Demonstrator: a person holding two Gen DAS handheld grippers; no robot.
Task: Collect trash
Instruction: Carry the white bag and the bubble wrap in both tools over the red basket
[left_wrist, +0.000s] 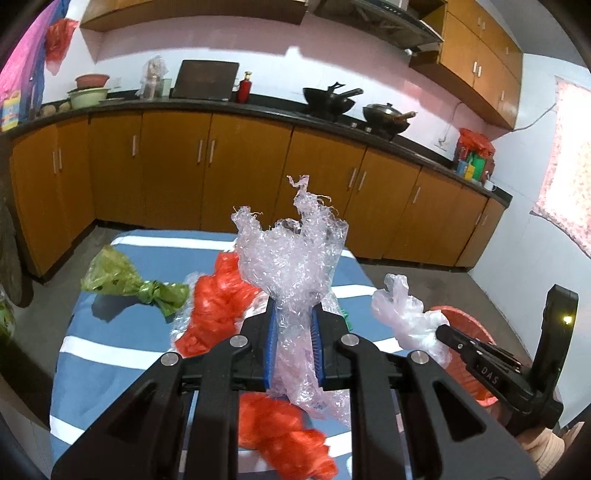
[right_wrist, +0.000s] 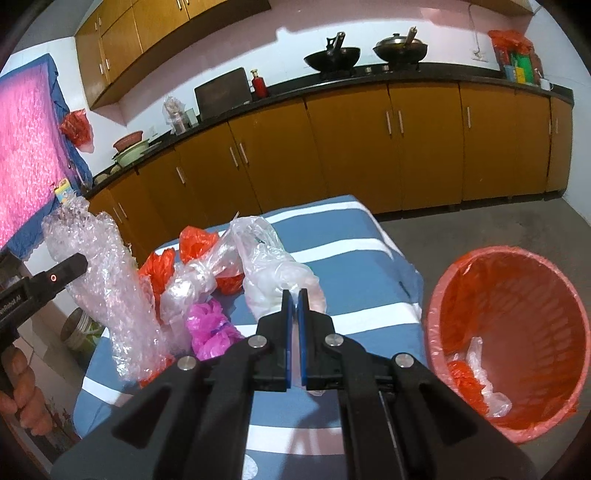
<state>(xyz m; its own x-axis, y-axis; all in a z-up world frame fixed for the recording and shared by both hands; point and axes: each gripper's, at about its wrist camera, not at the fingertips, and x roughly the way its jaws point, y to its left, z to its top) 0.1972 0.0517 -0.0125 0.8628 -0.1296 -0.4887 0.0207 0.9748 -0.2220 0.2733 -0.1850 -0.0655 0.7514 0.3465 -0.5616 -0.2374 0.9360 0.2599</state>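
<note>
My left gripper (left_wrist: 294, 314) is shut on a crumpled sheet of bubble wrap (left_wrist: 291, 251), which stands up above the striped table (left_wrist: 110, 350). In the right wrist view the same bubble wrap (right_wrist: 103, 280) hangs from the left gripper (right_wrist: 79, 264) at the left edge. A clear plastic bag (right_wrist: 273, 266) is pinched between the blue pads of my right gripper (right_wrist: 294, 297), which is shut on it. From the left wrist view that bag (left_wrist: 402, 314) hangs at the right gripper's (left_wrist: 441, 330) tip. The red bin (right_wrist: 439, 295) stands on the floor to the right, with red and clear bags inside.
More bags lie on the blue-and-white cloth: orange-red ones (left_wrist: 218, 314), a green one (left_wrist: 122, 277) and a pink one (right_wrist: 210, 328). Wooden kitchen cabinets (left_wrist: 240, 166) run behind the table. A metal pot (right_wrist: 77, 328) sits on the floor at the left.
</note>
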